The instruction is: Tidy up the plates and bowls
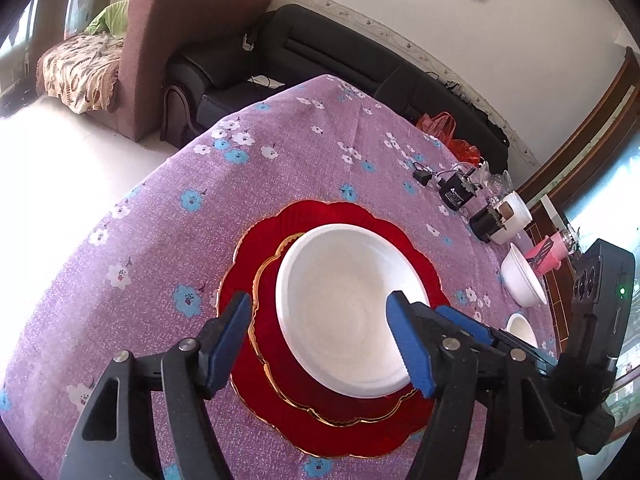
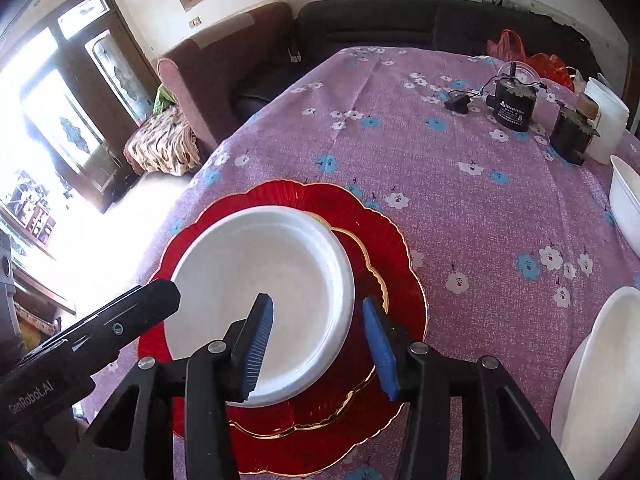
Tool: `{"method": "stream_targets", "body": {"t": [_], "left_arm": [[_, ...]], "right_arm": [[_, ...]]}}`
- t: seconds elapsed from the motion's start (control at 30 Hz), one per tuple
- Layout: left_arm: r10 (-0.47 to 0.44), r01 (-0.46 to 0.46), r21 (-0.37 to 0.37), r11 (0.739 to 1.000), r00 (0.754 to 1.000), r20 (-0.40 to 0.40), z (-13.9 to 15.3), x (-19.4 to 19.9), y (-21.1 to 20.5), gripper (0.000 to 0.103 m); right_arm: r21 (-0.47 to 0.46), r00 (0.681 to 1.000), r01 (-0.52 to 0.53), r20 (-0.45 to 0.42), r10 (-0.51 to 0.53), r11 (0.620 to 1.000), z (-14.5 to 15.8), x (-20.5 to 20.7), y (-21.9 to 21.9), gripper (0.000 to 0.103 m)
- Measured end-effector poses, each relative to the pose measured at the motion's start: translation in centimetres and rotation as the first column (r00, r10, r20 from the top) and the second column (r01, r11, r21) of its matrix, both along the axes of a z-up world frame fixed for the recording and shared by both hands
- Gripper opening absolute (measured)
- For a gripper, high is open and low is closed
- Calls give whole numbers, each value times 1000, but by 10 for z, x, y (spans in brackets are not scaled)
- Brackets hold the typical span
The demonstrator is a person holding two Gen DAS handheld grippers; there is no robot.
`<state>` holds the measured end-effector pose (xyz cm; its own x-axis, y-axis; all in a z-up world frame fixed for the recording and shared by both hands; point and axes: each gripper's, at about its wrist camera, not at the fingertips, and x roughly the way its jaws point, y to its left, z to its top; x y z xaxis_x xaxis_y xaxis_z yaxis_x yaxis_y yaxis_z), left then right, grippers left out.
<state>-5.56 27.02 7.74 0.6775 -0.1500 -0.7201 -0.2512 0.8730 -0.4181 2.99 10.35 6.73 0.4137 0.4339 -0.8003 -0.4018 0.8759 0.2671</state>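
A purple floral tablecloth is spread over the counter; a black power adapter and an orange plastic bag are seen beyond.

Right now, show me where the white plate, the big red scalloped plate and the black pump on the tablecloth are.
white plate (image 1: 344, 304), left wrist view, on its bare centre.
big red scalloped plate (image 2: 384, 236), right wrist view, on its ribbed rim.
black pump (image 2: 514, 106), right wrist view, on its labelled side.

Bright daylight, blown-out floor, heavy fisheye edge distortion.
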Motion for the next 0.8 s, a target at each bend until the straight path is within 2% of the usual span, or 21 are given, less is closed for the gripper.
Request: {"method": "stream_targets", "body": {"t": [0.13,0.2,0.37,0.47,0.57,0.67,0.8], "left_arm": [[20,-24,58,998,997,69,22,-21,-7,70],[25,-42,127,991,991,130,39,-36,-19,74],[-4,-82,287,955,958,287,76,-73,-64,98],[-64,-58,329,943,936,347,90,-88,-93,103],[-158,46,325,945,931,329,92,-89,-119,103],[-227,144,304,942,939,260,85,-82,-142,103],[-249,188,279,942,947,204,71,-69,-160,103]], "right_arm": [[36,998,19,52,-21,999,16,-20,-16,52],[49,996,19,88,-23,999,24,-35,-28,56],[58,984,40,174,-50,997,36,-73,-59,64],[71,976,67,203,-80,995,40,-89,-86,68],[98,971,106,205,-125,989,42,-99,-120,69],[98,962,153,213,-171,983,45,-105,-159,69],[90,934,257,231,-271,962,49,-107,-220,76]]}}
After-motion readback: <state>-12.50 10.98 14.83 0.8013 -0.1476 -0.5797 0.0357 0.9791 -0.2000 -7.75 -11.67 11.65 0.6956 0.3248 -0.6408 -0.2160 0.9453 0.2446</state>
